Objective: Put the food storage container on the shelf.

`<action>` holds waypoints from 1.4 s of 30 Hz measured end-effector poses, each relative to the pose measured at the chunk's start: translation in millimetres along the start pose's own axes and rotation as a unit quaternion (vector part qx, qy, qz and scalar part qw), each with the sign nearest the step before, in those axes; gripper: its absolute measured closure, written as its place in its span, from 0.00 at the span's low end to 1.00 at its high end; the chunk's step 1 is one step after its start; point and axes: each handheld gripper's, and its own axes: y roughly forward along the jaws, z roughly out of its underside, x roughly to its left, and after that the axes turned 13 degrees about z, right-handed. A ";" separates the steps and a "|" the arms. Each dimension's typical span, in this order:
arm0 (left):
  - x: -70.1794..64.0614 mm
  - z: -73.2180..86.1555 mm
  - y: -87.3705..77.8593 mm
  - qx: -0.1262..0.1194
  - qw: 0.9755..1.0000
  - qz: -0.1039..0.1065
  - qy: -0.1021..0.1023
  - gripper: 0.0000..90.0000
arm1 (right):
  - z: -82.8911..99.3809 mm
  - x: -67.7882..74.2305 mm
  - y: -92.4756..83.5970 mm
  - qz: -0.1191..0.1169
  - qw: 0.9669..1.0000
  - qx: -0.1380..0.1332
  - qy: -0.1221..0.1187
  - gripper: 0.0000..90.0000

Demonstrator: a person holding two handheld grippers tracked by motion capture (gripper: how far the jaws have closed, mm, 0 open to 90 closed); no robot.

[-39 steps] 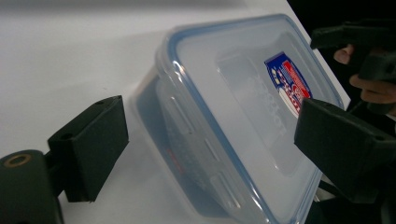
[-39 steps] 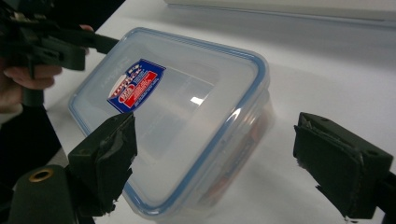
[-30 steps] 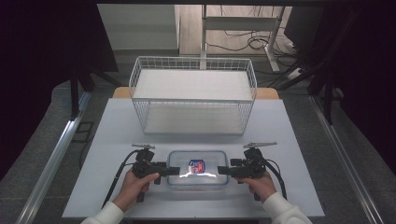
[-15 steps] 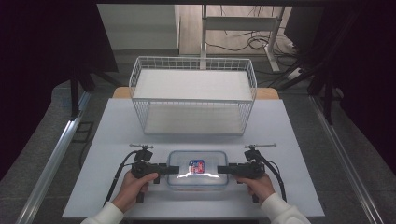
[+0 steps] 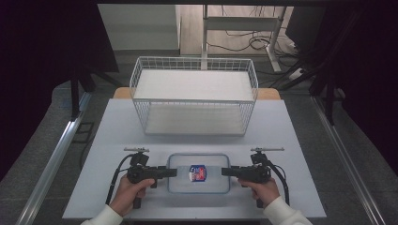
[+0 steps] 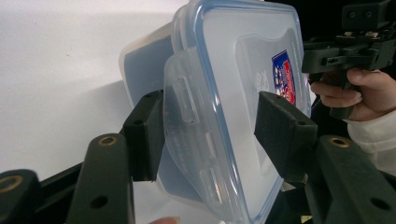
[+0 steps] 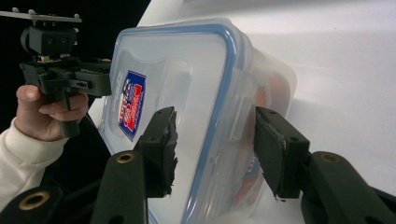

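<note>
I have a clear plastic container lying flat on the white table, low in the centre of the high view, its blue-rimmed lid on top with a red and blue sticker near its middle. Behind it, higher in the frame and well apart, stands a white wire basket.

My left tool comes in from the lower left of the high view, held in my left hand, and meets the container's left short end. In the left gripper view its jaws have just been closing, with the lid's clear side flap and rim between them. The left pad lies against the flap's outer face and the right pad sits on the lid's top. I read this as a pinch on the container's end, though the contact on the right pad is tight to judge.

My right tool comes from the lower right, in my right hand, at the container's right short end. In the right gripper view its jaws have also just been closing around that end's rim. The left pad rests on the lid's top, and the right pad stands beside the flap. I cannot tell whether that pad presses yet.

Each gripper view shows the other tool and hand beyond the far end of the container.
</note>
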 end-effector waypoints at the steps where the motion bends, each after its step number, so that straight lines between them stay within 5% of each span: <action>1: -1.3 0.6 0.0 -0.002 1.000 0.000 0.001 0.50 | 1.2 1.8 -1.5 0.003 1.000 -0.004 -0.002 0.56; 25: -14.2 -4.6 -4.8 -0.012 1.000 -0.001 0.018 0.53 | -1.5 8.8 -12.6 0.007 1.000 -0.022 -0.008 0.58; 42: -3.7 -39.4 -7.2 -0.018 0.999 -0.008 0.038 0.53 | -31.7 3.9 -3.9 0.005 0.999 -0.043 -0.029 0.58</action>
